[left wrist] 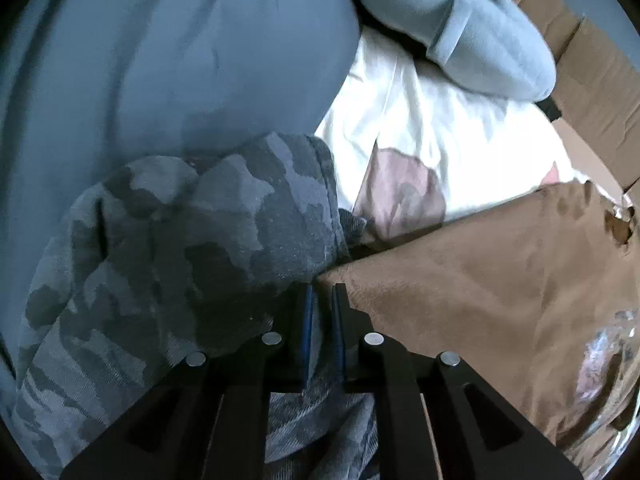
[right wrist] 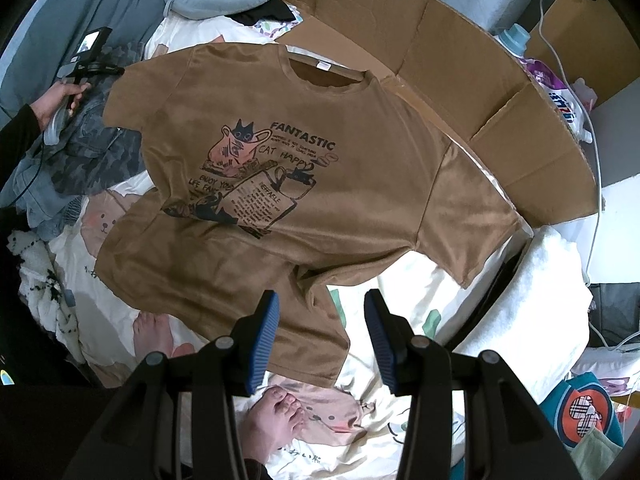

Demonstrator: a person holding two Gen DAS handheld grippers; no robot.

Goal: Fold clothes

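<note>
Here left gripper [left wrist: 322,294] pinches brown T-shirt [right wrist: 320,184] sleeve; right gripper [right wrist: 322,316] wide apart above hem, nothing held.

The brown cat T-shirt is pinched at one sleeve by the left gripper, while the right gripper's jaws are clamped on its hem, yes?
Not quite. In the right wrist view the right gripper has its jaws open above the brown cat T-shirt, holding nothing. The left gripper does pinch one sleeve.

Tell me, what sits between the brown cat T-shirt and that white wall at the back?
In the right wrist view, a flattened cardboard box lies between the brown T-shirt and the wall, with a detergent bottle at its far edge.
</note>
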